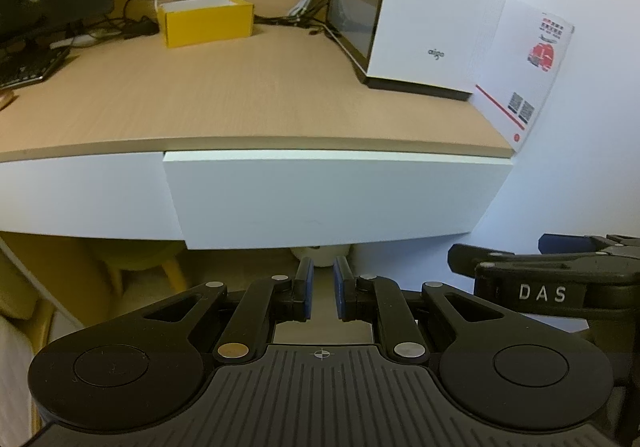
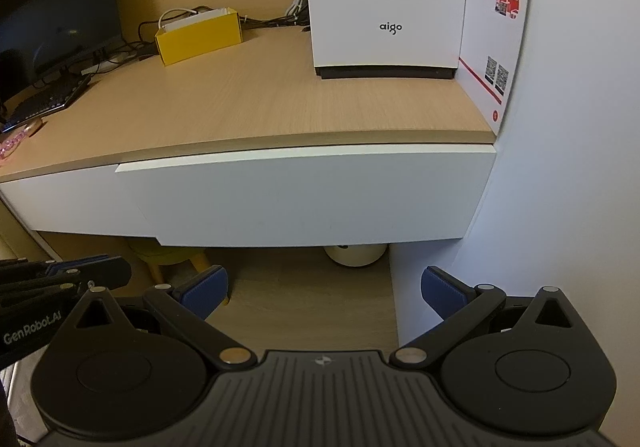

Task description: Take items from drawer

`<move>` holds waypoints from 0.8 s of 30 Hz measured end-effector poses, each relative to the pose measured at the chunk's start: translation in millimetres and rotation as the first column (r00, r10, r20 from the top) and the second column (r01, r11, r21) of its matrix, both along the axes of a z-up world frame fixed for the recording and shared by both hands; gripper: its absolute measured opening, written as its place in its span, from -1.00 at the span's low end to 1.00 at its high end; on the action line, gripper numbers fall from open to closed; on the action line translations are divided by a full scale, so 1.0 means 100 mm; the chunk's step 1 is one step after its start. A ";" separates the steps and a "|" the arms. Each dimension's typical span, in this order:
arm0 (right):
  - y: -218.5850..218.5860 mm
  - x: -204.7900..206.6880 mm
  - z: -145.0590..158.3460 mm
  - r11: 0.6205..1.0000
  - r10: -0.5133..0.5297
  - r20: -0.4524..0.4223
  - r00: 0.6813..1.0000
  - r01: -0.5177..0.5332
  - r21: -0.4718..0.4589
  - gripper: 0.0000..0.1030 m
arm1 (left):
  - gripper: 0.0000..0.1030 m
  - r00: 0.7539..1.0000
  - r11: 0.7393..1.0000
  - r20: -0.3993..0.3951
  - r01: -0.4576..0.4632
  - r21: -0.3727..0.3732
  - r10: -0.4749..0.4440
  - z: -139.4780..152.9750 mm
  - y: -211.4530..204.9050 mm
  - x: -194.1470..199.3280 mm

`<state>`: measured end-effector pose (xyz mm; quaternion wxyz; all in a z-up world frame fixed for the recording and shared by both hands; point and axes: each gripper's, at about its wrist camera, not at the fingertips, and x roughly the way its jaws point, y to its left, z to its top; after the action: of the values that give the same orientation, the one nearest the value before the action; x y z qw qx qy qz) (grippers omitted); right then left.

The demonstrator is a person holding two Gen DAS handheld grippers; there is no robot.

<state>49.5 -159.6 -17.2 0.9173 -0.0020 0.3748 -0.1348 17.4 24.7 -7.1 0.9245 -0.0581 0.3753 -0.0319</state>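
drawer [image 1: 328,199]: under tabletop [image 1: 240,99], barely ajar, contents hidden | left tongs [image 1: 322,289]: nearly closed, empty, below drawer front | right tongs [image 2: 324,293]: wide, empty | progress: nothing taken yet

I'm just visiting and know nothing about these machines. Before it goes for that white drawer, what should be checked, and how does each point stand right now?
1. Drawer reachable: ok, its white front faces both tools with nothing in between.
2. Drawer open: not ok, the front sits only slightly proud of the neighbouring panel.
3. Handle to grab: cannot tell, the front looks plain; maybe the bottom edge serves.
4. Left tool ready: not ok for grasping, its blue pads are nearly together and hold nothing.
5. Right tool ready: ok, wide open and empty.
6. Items inside the drawer: cannot tell, the inside is hidden.
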 end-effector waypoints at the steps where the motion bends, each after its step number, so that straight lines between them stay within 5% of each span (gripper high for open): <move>1: -0.02 0.04 0.00 1.000 -0.005 0.001 1.000 0.005 0.003 1.00 | -0.74 1.000 1.000 -0.001 -0.004 -0.001 0.004 -0.01 0.01 0.02; 17: -0.35 0.49 -0.09 0.997 -0.059 0.143 0.988 0.065 -0.042 1.00 | -0.71 0.977 0.982 0.097 -0.190 -0.020 0.191 -0.15 0.57 0.42; 24: -0.40 0.51 -0.25 0.997 -0.072 0.108 0.992 0.074 -0.014 1.00 | -0.69 0.968 0.957 0.029 -0.242 -0.158 0.249 -0.15 1.10 0.69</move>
<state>100.8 -199.5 -42.4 0.9306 0.0105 0.3233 -0.1714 86.0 135.1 -21.8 0.9230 -0.1745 0.3388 0.0528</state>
